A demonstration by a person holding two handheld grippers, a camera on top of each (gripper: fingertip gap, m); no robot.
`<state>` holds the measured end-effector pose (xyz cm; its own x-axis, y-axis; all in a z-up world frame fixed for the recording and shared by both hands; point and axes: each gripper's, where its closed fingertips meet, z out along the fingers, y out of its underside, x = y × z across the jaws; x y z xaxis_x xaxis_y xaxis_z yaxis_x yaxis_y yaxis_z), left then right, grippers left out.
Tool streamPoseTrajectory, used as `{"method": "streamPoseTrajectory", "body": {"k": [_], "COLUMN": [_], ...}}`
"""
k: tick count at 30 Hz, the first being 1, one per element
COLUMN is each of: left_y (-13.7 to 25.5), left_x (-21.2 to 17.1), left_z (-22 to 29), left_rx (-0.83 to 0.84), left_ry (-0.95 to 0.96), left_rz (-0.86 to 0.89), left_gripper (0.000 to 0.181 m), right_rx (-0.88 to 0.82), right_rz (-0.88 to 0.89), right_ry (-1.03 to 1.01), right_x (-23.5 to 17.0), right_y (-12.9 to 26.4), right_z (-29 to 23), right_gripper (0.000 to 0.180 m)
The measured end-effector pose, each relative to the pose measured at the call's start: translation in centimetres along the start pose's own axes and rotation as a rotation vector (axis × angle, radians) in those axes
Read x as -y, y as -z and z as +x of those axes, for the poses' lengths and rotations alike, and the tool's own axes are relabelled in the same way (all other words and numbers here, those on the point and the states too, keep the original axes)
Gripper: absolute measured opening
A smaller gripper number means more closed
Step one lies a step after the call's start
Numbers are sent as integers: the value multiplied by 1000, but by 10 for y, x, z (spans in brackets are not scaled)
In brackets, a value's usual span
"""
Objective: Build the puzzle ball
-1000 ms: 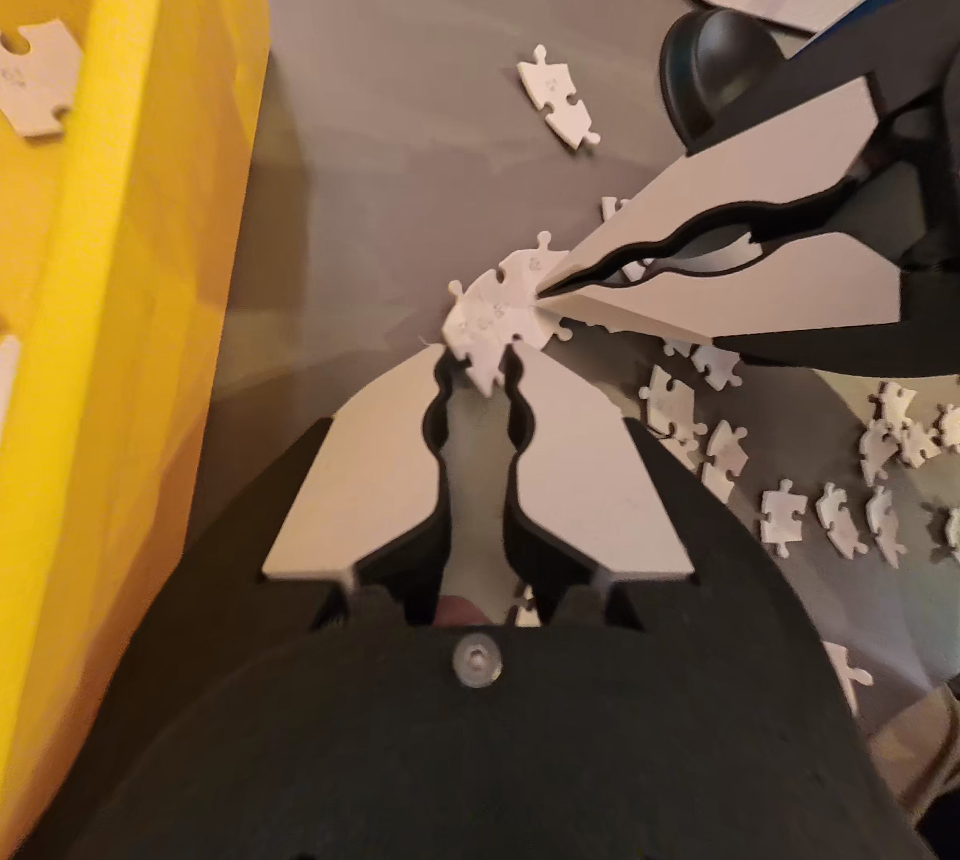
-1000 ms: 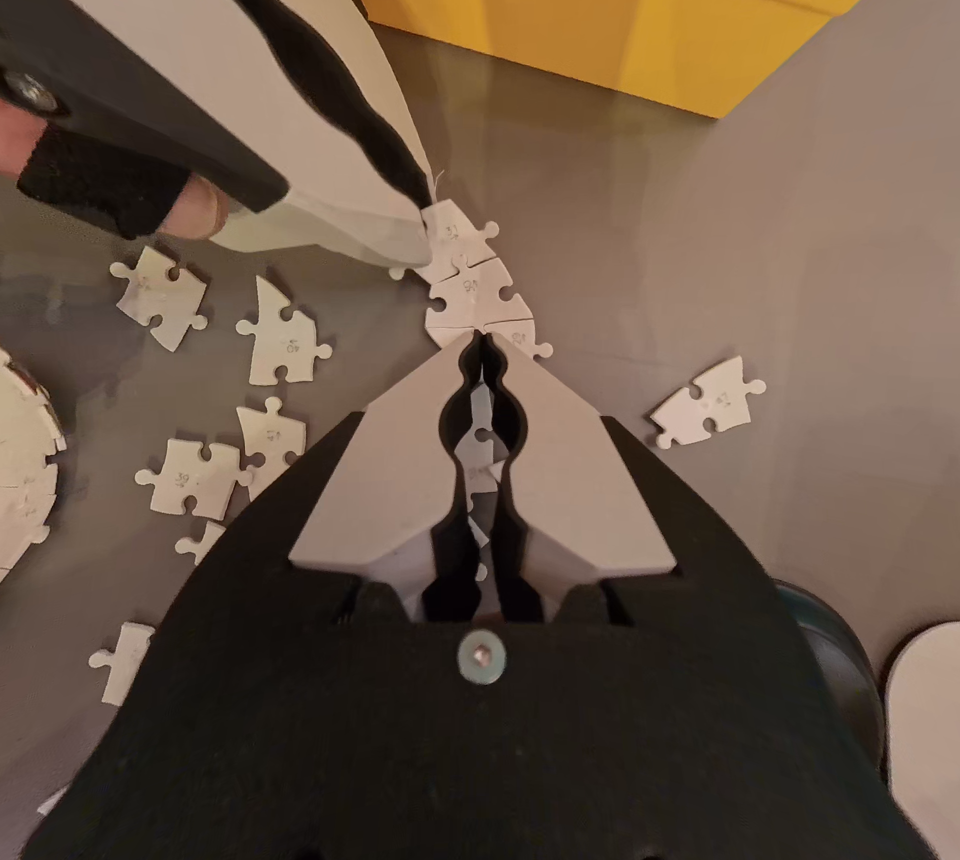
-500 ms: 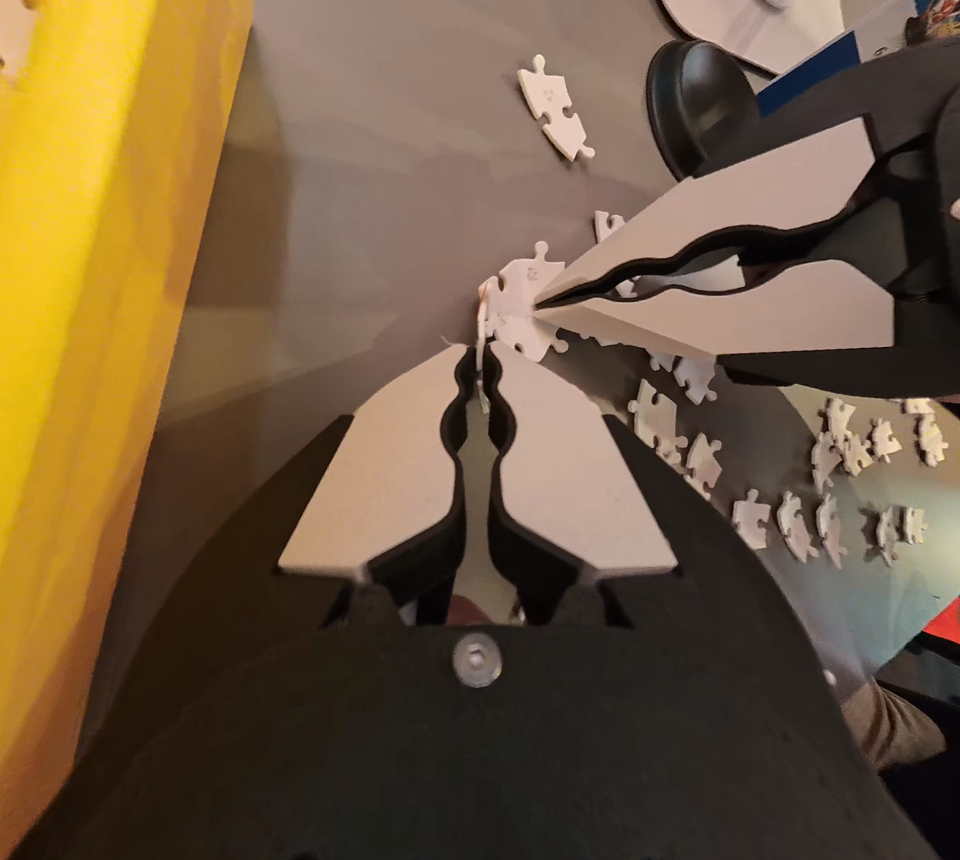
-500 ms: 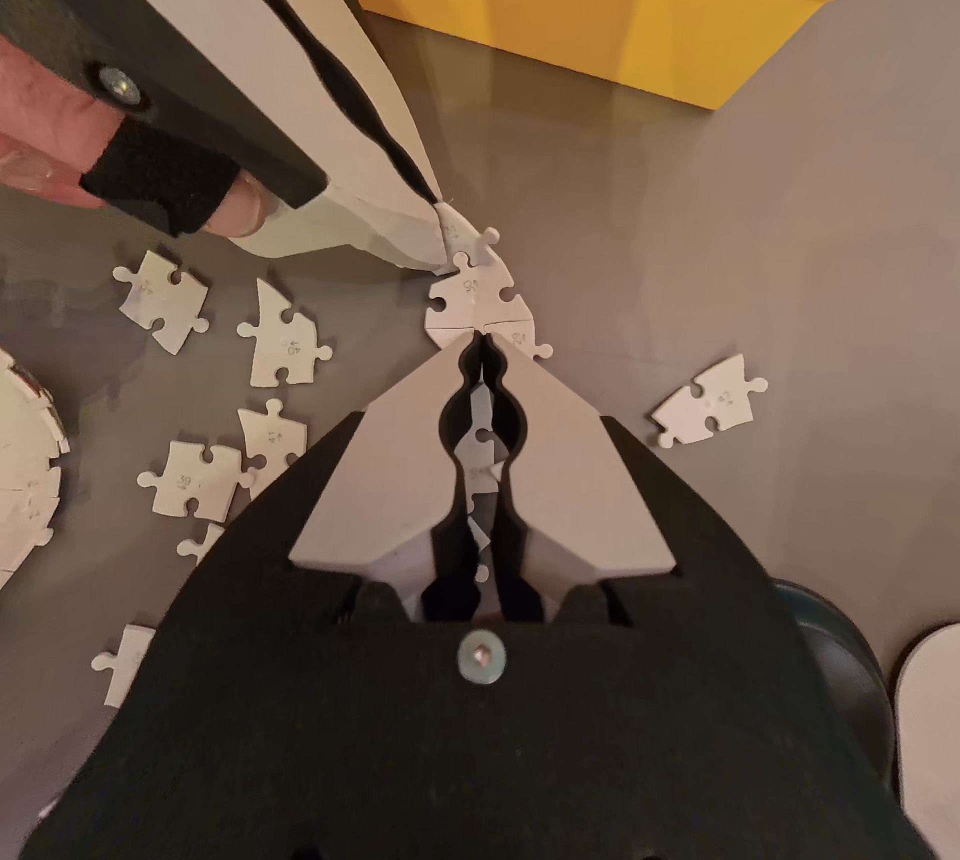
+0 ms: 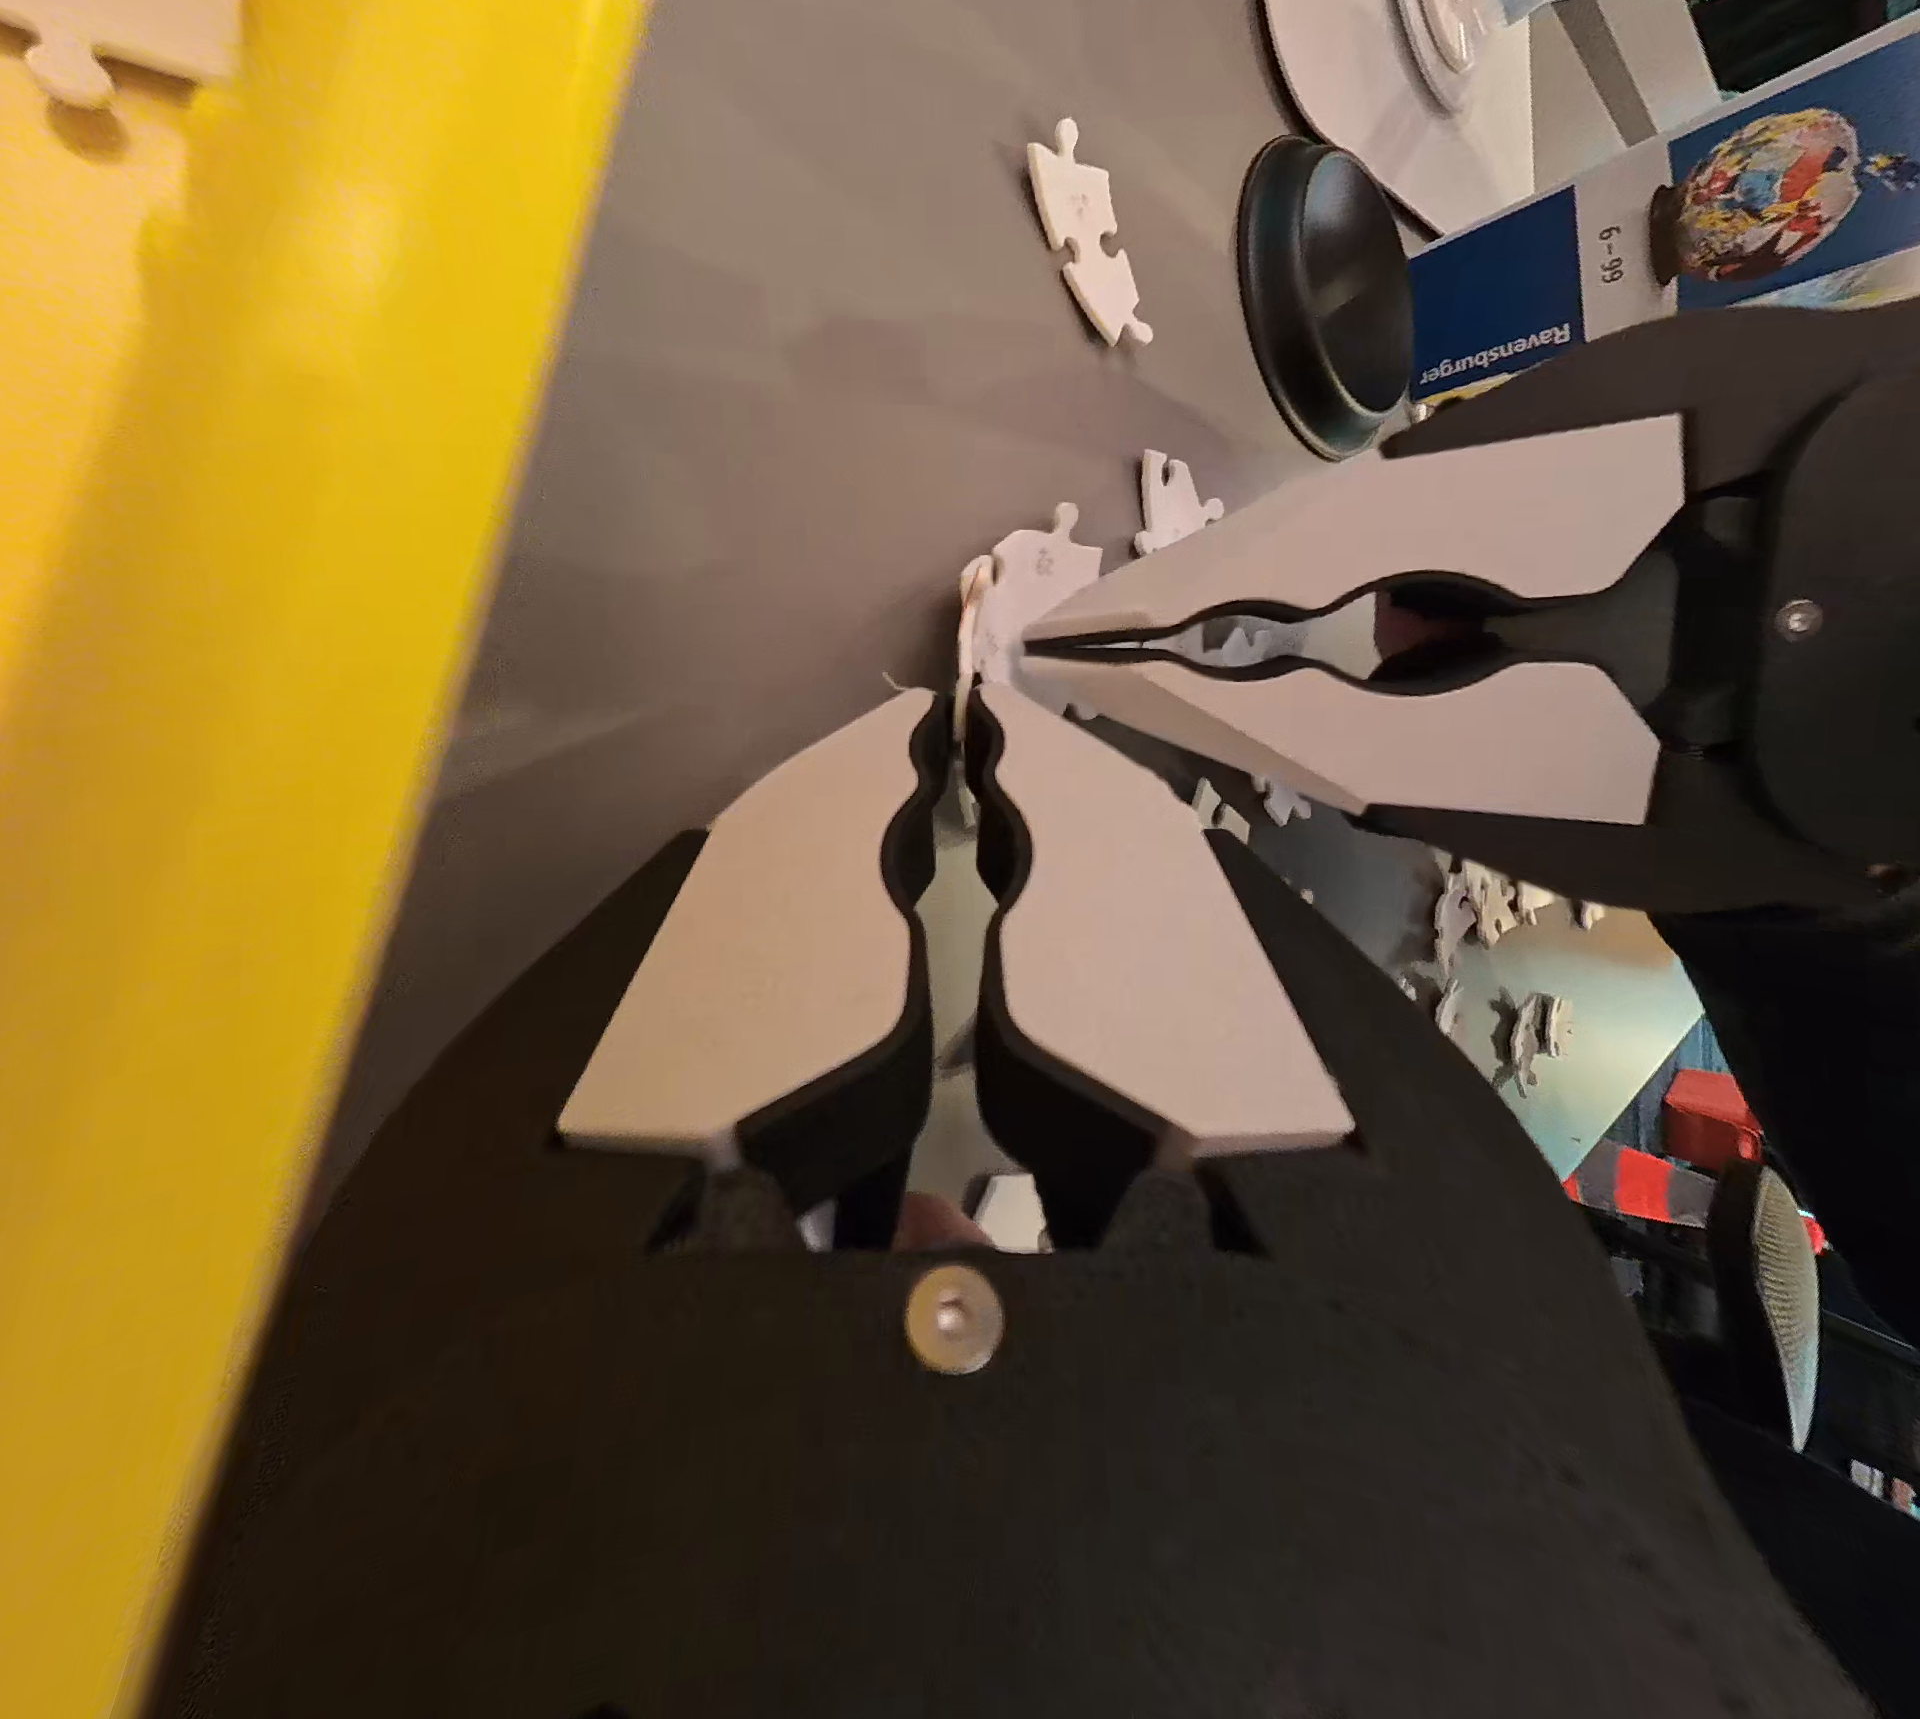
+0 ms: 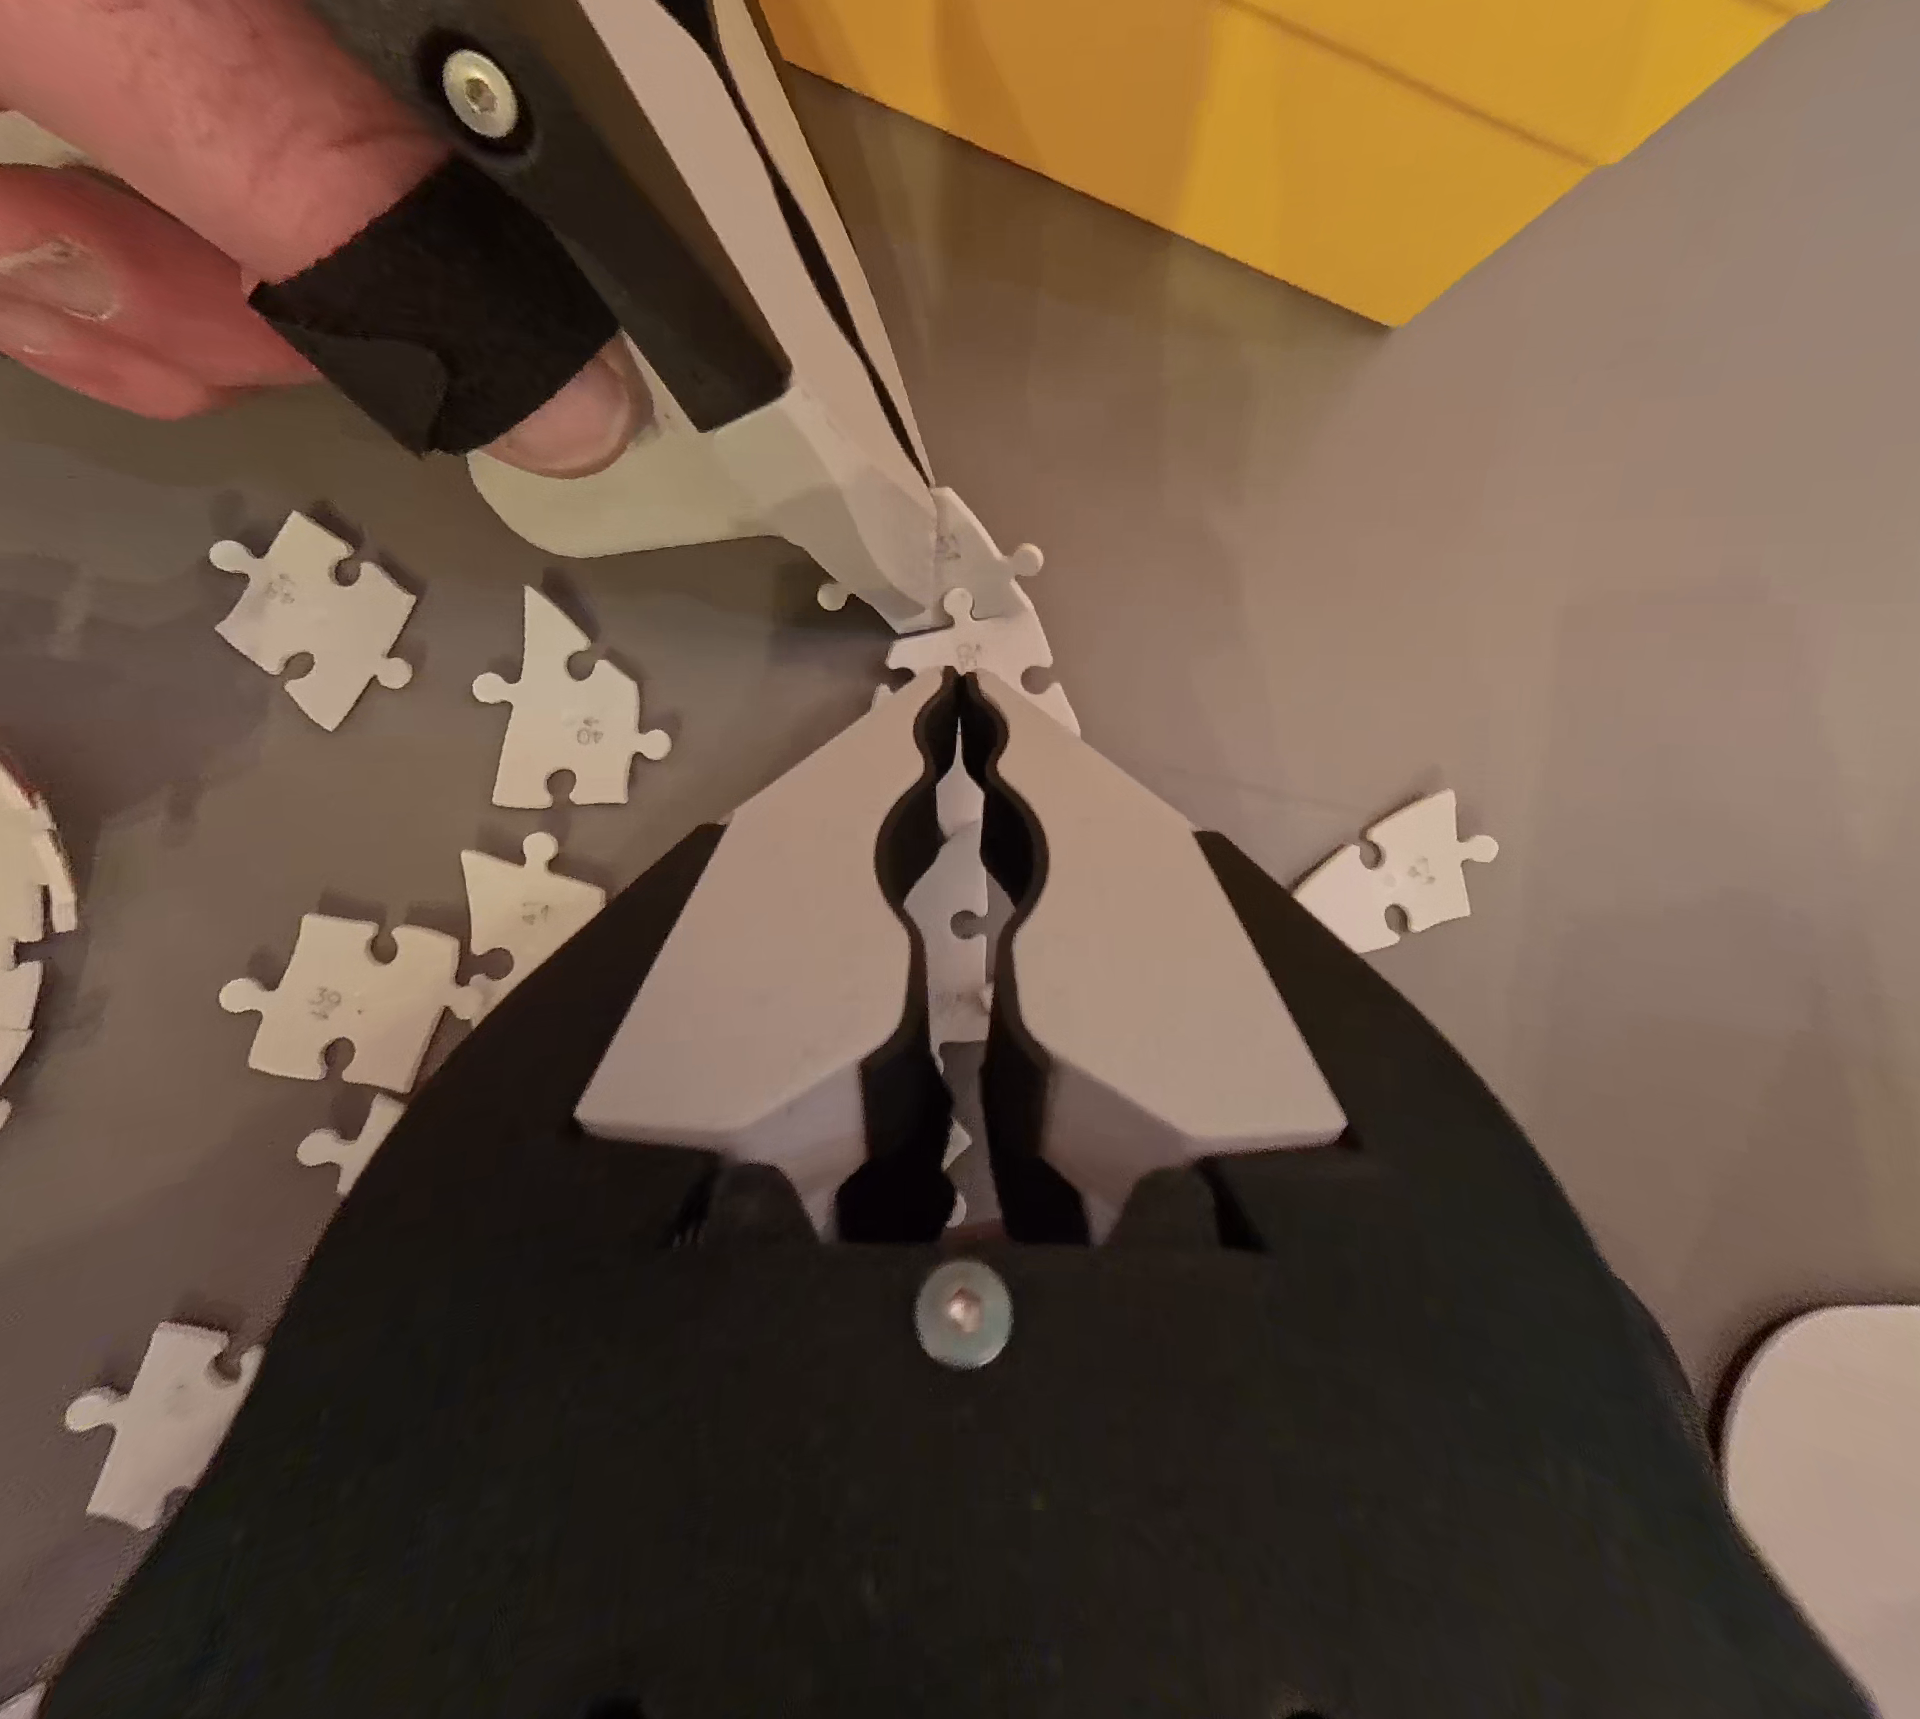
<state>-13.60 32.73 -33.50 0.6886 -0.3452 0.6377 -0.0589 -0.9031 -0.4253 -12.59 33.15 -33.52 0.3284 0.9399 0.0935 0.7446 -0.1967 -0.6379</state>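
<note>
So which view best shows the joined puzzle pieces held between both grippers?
Right wrist view: the joined puzzle pieces face the camera, interlocked tabs visible. Left wrist view shows them nearly edge-on, partly hidden by both grippers' tips.

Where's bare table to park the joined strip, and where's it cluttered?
Free: grey table between the yellow bin and the lone piece on the right. Crowded: loose pieces left of the right gripper, under the left gripper.

The right gripper (image 6: 961,682) is covering the near end of the joined puzzle strip (image 6: 977,643). The picture's left edge is cutting off the curved assembled section (image 6: 26,931). The yellow bin (image 5: 260,526) is blurring nearby.
</note>
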Motion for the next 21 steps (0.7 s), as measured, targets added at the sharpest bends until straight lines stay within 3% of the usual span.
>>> {"method": "streamPoseTrajectory", "body": {"k": [12, 21], "left_y": [1, 0], "left_x": [4, 5], "left_z": [-5, -5], "left_rx": [76, 54], "left_ry": [-53, -18], "left_rz": [-3, 7], "left_gripper": [12, 3], "right_rx": [-11, -7], "right_rz": [-8, 2], "right_ry": [16, -10], "right_x": [-2, 1], "right_y": [-4, -5], "right_z": [0, 3], "right_gripper": [0, 0]}}
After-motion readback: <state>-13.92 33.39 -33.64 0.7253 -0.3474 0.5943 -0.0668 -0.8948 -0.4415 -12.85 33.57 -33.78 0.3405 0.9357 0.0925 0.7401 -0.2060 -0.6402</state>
